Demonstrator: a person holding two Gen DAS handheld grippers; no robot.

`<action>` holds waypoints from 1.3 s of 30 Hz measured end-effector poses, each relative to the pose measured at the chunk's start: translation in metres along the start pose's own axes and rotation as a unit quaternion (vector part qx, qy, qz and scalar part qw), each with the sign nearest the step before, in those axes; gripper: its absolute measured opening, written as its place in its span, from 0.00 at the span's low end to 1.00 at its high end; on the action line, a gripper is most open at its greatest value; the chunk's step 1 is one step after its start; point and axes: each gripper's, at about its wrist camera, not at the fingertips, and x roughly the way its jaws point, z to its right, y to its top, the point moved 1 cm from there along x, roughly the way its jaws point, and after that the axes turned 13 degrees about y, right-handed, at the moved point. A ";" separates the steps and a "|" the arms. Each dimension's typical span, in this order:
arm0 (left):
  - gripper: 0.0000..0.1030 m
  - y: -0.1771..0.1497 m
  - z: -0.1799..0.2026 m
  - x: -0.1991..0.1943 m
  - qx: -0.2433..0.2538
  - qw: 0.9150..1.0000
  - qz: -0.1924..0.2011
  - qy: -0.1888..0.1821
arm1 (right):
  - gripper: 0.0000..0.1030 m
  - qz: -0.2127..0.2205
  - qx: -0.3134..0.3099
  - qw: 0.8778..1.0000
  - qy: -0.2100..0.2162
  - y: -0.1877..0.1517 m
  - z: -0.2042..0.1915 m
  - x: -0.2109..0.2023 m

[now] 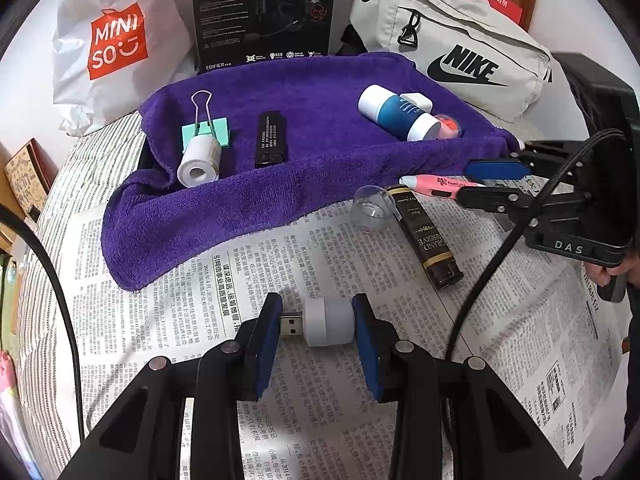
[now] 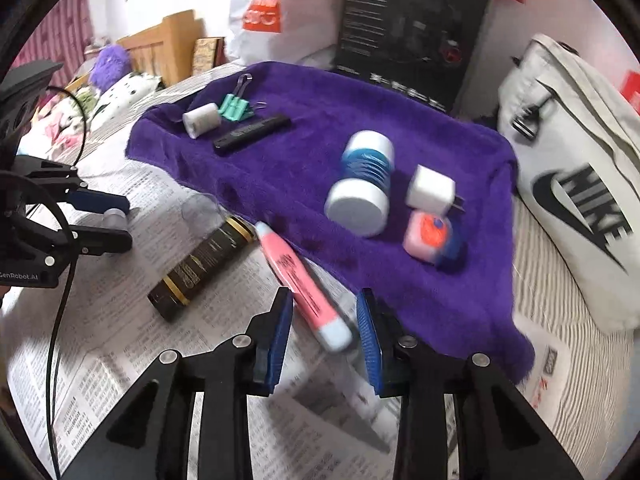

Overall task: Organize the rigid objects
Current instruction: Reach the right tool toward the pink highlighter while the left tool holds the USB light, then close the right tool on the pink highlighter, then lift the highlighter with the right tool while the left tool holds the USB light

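My left gripper (image 1: 316, 326) is shut on a small white USB light (image 1: 320, 322), held end to end just above the newspaper (image 1: 192, 304); it also shows in the right wrist view (image 2: 114, 216). My right gripper (image 2: 324, 324) is open around a pink highlighter pen (image 2: 304, 284) lying on the newspaper; the pads do not press it. In the left wrist view the pen (image 1: 432, 186) lies between the right gripper's fingers (image 1: 496, 170). A purple towel (image 1: 300, 152) holds a white roll (image 1: 198, 160), a green binder clip (image 1: 208, 130), a black stick (image 1: 270, 138), a blue-white bottle (image 1: 396, 112) and a white charger (image 2: 430, 190).
A dark gold-banded lighter (image 1: 426, 238) and a clear cap (image 1: 370, 208) lie on the newspaper by the towel's edge. A small pink-orange box (image 2: 428, 236) sits on the towel. A Miniso bag (image 1: 108, 40), a black box (image 1: 264, 12) and a Nike bag (image 1: 452, 44) stand behind.
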 end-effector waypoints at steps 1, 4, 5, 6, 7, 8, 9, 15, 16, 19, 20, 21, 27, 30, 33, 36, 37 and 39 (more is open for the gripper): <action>0.33 0.000 0.000 0.000 0.001 1.000 -0.001 0.000 | 0.32 -0.006 -0.009 1.000 0.001 0.002 -0.003 0.004; 0.33 0.001 0.000 0.000 -0.001 1.000 -0.001 -0.001 | 0.23 -0.012 -0.028 1.000 -0.004 0.002 -0.012 0.008; 0.33 0.001 0.000 0.000 -0.002 1.000 -0.002 -0.002 | 0.21 -0.014 -0.029 0.999 -0.001 0.001 -0.014 0.007; 0.33 0.001 0.000 0.000 -0.003 1.000 -0.002 -0.002 | 0.20 -0.016 -0.025 1.000 0.003 -0.001 -0.015 0.005; 0.33 0.001 0.000 0.000 -0.003 1.000 -0.003 -0.002 | 0.18 -0.017 -0.021 1.000 0.006 -0.005 -0.015 0.003; 0.33 0.001 0.001 0.000 -0.001 1.000 -0.003 0.000 | 0.17 -0.016 -0.014 1.000 0.008 -0.009 -0.014 0.000; 0.33 0.001 0.001 0.000 0.002 1.000 -0.003 0.002 | 0.17 -0.016 0.000 1.000 0.013 -0.015 -0.012 -0.004; 0.33 0.001 0.001 0.000 -0.002 1.000 -0.002 0.003 | 0.17 -0.003 0.138 0.990 0.027 -0.050 0.009 -0.033; 0.33 0.001 0.001 0.000 -0.002 1.000 -0.002 0.003 | 0.17 -0.003 0.148 0.989 0.022 -0.054 0.007 -0.036; 0.33 0.001 0.002 0.001 -0.001 1.000 -0.003 0.006 | 0.17 -0.008 0.147 0.989 -0.004 -0.057 -0.005 -0.036; 0.33 0.001 0.002 0.001 -0.001 1.000 -0.004 0.007 | 0.19 -0.012 0.139 0.990 -0.017 -0.056 -0.010 -0.035; 0.33 0.001 0.002 0.001 -0.001 1.000 -0.004 0.008 | 0.20 -0.016 0.128 0.991 -0.029 -0.054 -0.014 -0.032; 0.33 0.001 0.003 0.002 0.002 1.000 -0.007 0.011 | 0.17 -0.021 0.130 0.991 -0.026 -0.044 -0.009 -0.026; 0.33 0.002 0.003 0.002 0.000 1.000 -0.008 0.009 | 0.15 -0.034 0.133 0.990 -0.027 -0.042 -0.009 -0.026; 0.33 0.001 0.003 0.002 -0.004 1.000 -0.006 0.007 | 0.15 -0.031 0.134 0.990 -0.029 -0.044 -0.012 -0.026; 0.33 0.001 0.002 0.002 -0.009 1.000 -0.007 0.004 | 0.15 -0.026 0.155 0.987 -0.016 -0.046 -0.008 -0.030; 0.33 0.002 0.001 0.002 -0.010 1.000 -0.009 0.002 | 0.15 -0.024 0.160 0.987 -0.014 -0.046 -0.007 -0.032; 0.33 0.002 -0.002 0.000 -0.012 1.000 -0.011 0.005 | 0.15 -0.014 0.165 0.986 -0.016 -0.045 -0.005 -0.040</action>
